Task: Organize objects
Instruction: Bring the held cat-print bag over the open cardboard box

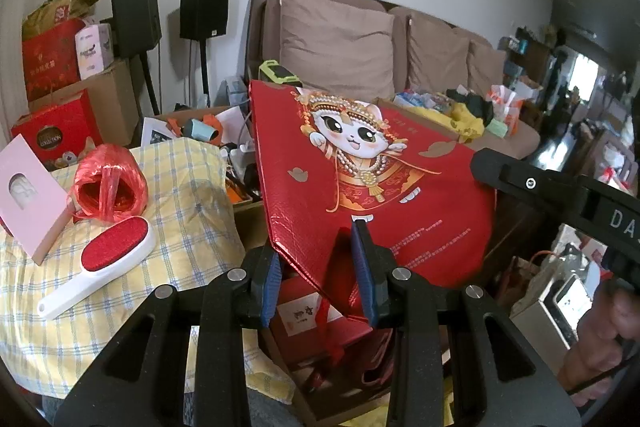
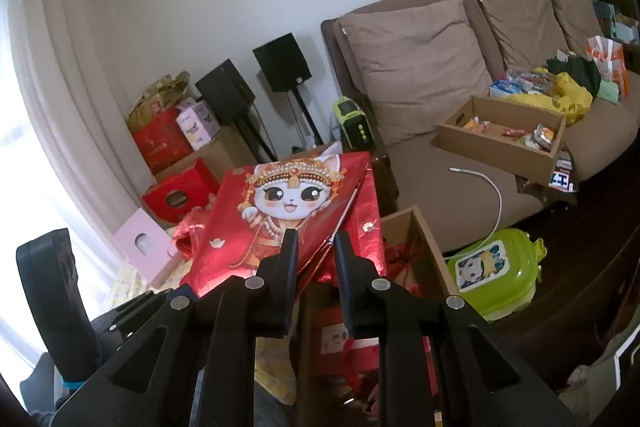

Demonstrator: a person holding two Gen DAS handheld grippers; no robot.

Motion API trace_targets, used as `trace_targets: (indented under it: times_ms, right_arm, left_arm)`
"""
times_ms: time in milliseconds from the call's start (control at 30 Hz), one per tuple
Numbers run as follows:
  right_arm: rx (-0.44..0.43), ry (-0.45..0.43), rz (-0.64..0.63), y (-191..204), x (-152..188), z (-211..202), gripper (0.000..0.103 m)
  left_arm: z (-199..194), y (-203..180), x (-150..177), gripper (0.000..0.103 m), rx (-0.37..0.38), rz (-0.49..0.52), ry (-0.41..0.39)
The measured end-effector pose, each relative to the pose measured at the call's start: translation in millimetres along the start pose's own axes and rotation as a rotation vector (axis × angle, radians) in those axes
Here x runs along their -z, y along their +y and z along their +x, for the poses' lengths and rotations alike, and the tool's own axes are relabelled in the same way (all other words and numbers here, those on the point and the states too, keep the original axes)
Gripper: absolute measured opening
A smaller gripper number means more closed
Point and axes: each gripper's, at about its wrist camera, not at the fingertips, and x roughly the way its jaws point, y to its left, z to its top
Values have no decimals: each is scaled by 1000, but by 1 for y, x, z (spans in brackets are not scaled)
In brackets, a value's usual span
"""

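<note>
Two hand-held grippers clamp a shiny red foil gift bag [image 1: 360, 163] printed with a cartoon cat: left hand-held gripper [image 1: 320, 255] and right hand-held gripper [image 2: 314, 247] pinch its near edges above an open cardboard box [image 2: 416, 227].

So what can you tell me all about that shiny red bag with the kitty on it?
The red bag looks like glossy foil paper, folded flat, with a cartoon white cat in a jewelled headdress and red robe, gold cloud shapes, and small white print. It is held up off everything, tilted, over an open box of red things beside the checked cloth. The left gripper and right gripper each pinch its near edge in their jaws.
</note>
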Motion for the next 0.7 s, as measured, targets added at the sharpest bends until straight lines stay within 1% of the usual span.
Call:
trace_targets:
  times_ms: [700]
  right_arm:
    - [15, 54, 39, -14, 10, 23, 19]
  left_arm:
    - [31, 6, 8, 30, 5, 6, 58]
